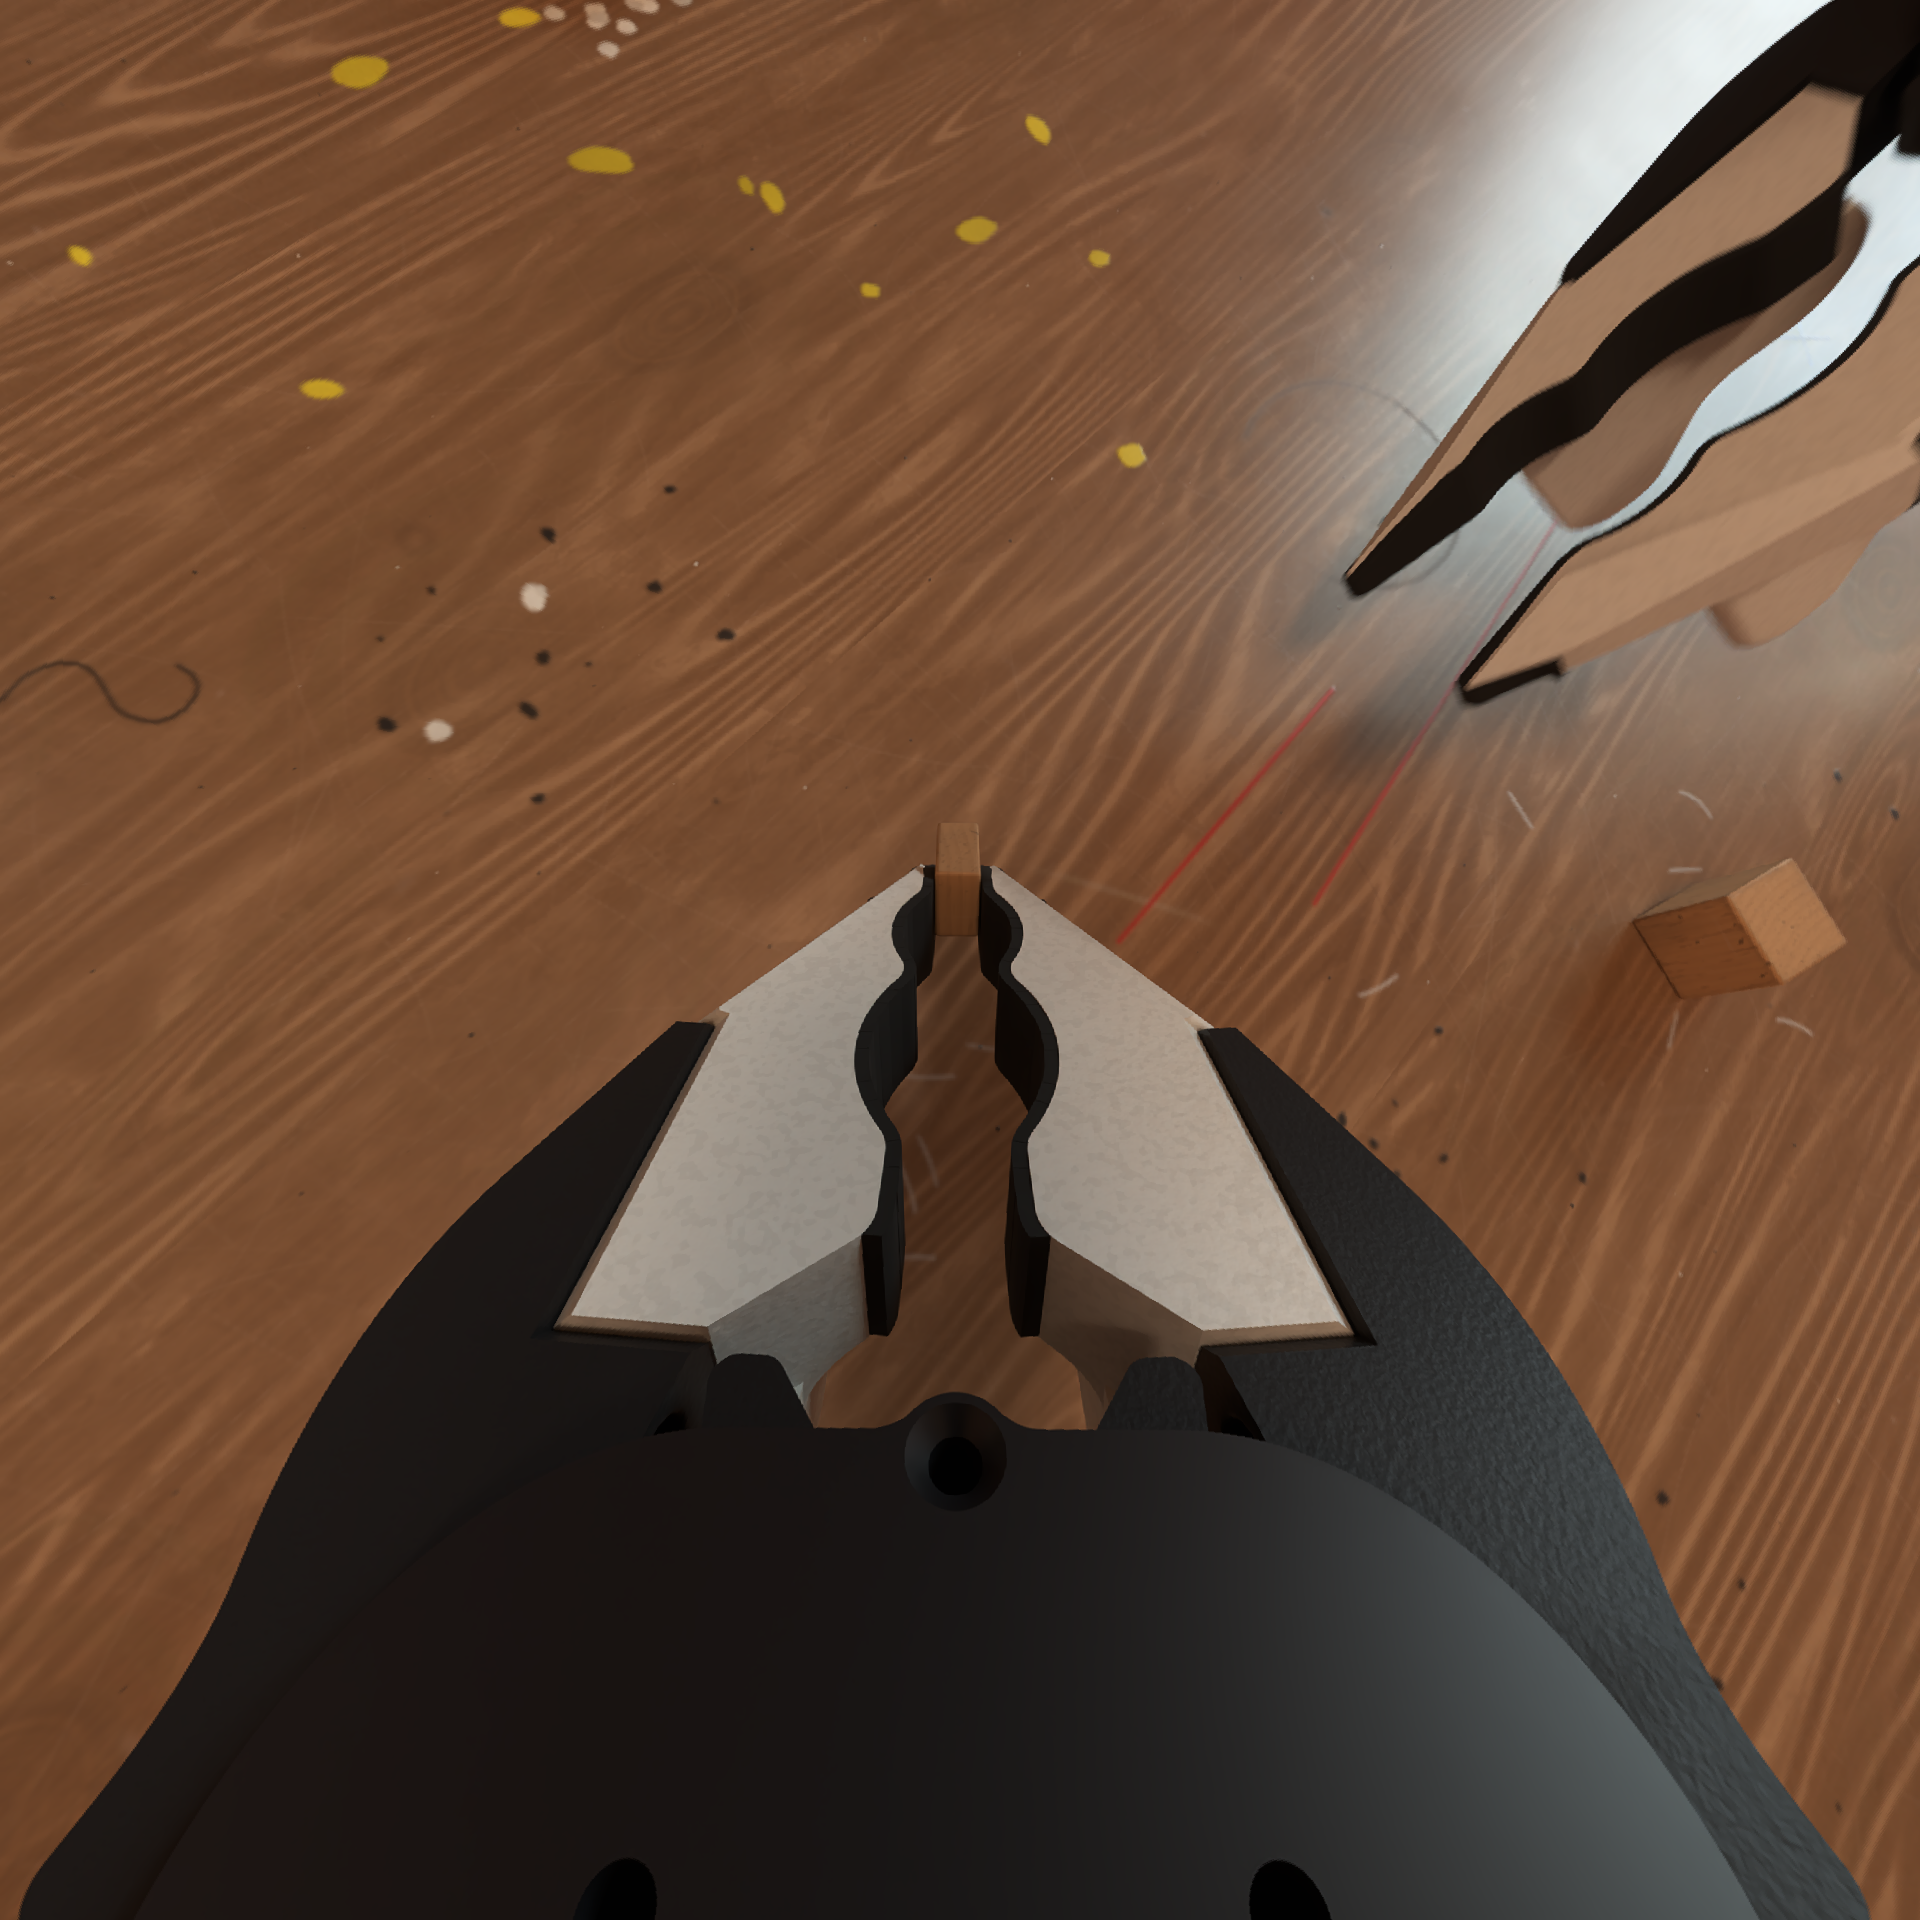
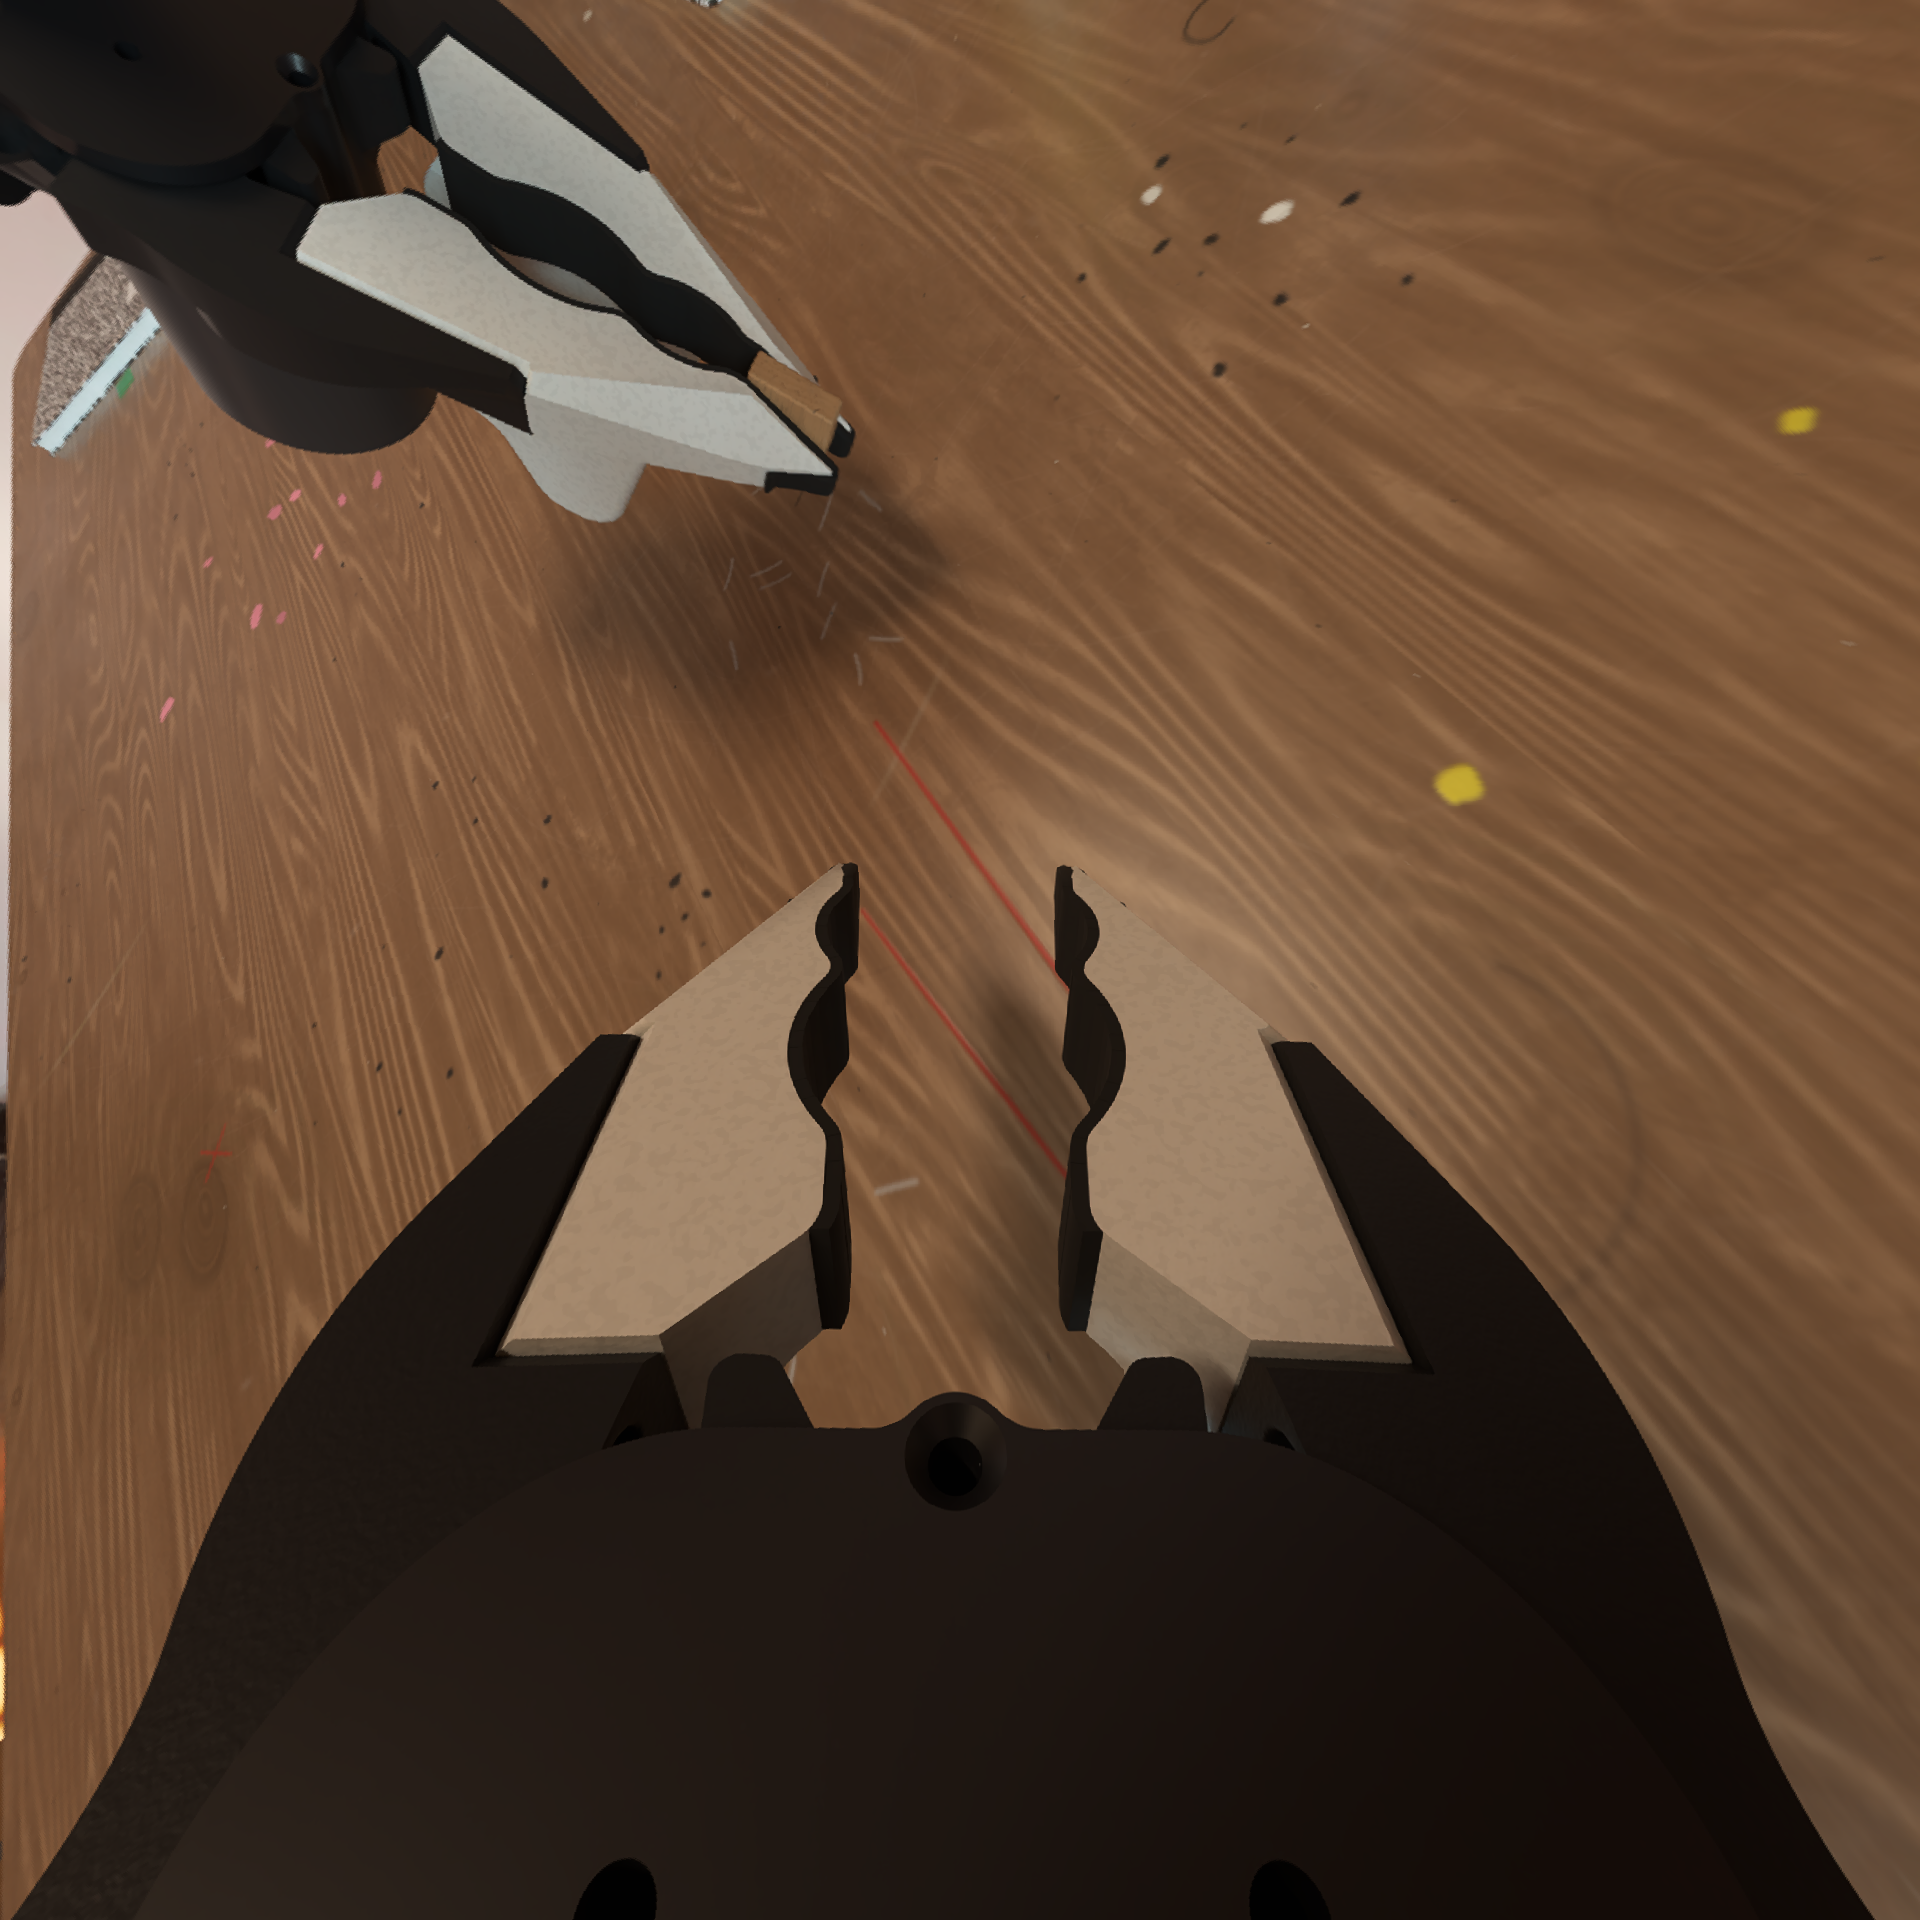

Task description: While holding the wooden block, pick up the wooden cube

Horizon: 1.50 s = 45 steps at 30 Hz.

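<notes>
My left gripper (image 1: 957, 883) is shut on a thin wooden block (image 1: 957, 878), held at the fingertips above the wooden table (image 1: 520, 935). The same gripper (image 2: 821, 442) and block (image 2: 798, 398) show at the upper left of the right wrist view. A small wooden cube (image 1: 1737, 928) lies on the table to the right of my left gripper. My right gripper (image 2: 956, 883) is open and empty above the table; it shows at the upper right of the left wrist view (image 1: 1434, 623), beyond the cube. The cube does not show in the right wrist view.
The table (image 2: 1351, 623) bears yellow, white, black and pink paint specks, two thin red lines (image 2: 966, 862) and short pale scratches. Its left edge (image 2: 10, 727) shows in the right wrist view, with a speckled grey slab (image 2: 88, 353) beyond it.
</notes>
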Tool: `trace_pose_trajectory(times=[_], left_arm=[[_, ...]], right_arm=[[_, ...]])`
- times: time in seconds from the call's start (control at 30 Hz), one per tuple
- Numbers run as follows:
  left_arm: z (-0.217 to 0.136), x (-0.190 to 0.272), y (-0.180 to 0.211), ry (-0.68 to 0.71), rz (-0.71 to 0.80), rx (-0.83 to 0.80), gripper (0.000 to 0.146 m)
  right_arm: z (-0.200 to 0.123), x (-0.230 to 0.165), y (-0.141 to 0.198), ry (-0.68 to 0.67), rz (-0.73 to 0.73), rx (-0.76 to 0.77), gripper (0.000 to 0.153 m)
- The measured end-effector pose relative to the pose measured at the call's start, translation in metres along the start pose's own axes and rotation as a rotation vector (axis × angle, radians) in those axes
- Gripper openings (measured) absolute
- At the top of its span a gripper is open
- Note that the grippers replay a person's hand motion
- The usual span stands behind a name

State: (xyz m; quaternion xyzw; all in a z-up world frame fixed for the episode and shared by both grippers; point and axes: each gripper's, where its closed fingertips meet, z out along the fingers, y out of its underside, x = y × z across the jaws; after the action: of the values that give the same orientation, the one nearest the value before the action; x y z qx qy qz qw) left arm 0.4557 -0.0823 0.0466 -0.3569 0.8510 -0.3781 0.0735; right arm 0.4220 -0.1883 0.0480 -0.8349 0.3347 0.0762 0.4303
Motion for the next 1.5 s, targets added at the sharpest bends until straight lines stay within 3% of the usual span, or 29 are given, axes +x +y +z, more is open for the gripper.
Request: trace_pose_trajectory(times=[0.2, 0.4, 0.53, 0.67, 0.87, 1.0, 1.07, 1.27, 1.3, 1.43, 1.5], left_arm=[[-0.012, -0.008, 0.004, -0.029, 0.049, -0.064, 0.007], [-0.016, -0.009, 0.009, -0.030, 0.101, -0.144, 0.007], [-0.014, -0.007, 0.007, -0.014, 0.151, -0.207, 0.007], [-0.010, -0.004, 0.002, -0.001, 0.196, -0.269, 0.007], [-0.005, -0.001, -0.002, 0.013, 0.231, -0.357, 0.007], [0.000, 0.002, -0.004, 0.040, 0.240, -0.430, 0.007], [0.004, 0.002, -0.005, 0.056, 0.230, -0.462, 0.007], [0.011, 0.000, -0.007, 0.083, 0.200, -0.525, 0.007], [0.012, 0.000, -0.006, 0.080, 0.206, -0.535, 0.007], [0.011, 0.001, -0.007, 0.076, 0.217, -0.543, 0.007], [0.012, 0.000, -0.006, 0.067, 0.224, -0.549, 0.007]], right_arm=[[-0.035, 0.016, 0.015, 0.066, -0.066, -0.041, 0.038], [-0.054, 0.010, 0.066, 0.080, -0.291, -0.280, 0.034], [-0.054, -0.002, 0.096, 0.054, -0.436, -0.375, 0.034], [-0.046, -0.010, 0.103, 0.070, -0.530, -0.393, 0.035], [-0.039, -0.016, 0.102, 0.084, -0.517, -0.336, 0.011], [-0.037, -0.016, 0.098, 0.077, -0.449, -0.305, 0.010], [-0.037, -0.014, 0.088, 0.083, -0.416, -0.254, 0.000], [-0.042, -0.019, 0.063, 0.085, -0.360, -0.182, 0.000], [-0.044, -0.025, 0.065, 0.074, -0.362, -0.204, 0.001], [-0.044, -0.058, 0.091, 0.035, -0.358, -0.287, 0.032], [-0.038, -0.065, 0.104, 0.085, -0.365, -0.314, 0.041]])
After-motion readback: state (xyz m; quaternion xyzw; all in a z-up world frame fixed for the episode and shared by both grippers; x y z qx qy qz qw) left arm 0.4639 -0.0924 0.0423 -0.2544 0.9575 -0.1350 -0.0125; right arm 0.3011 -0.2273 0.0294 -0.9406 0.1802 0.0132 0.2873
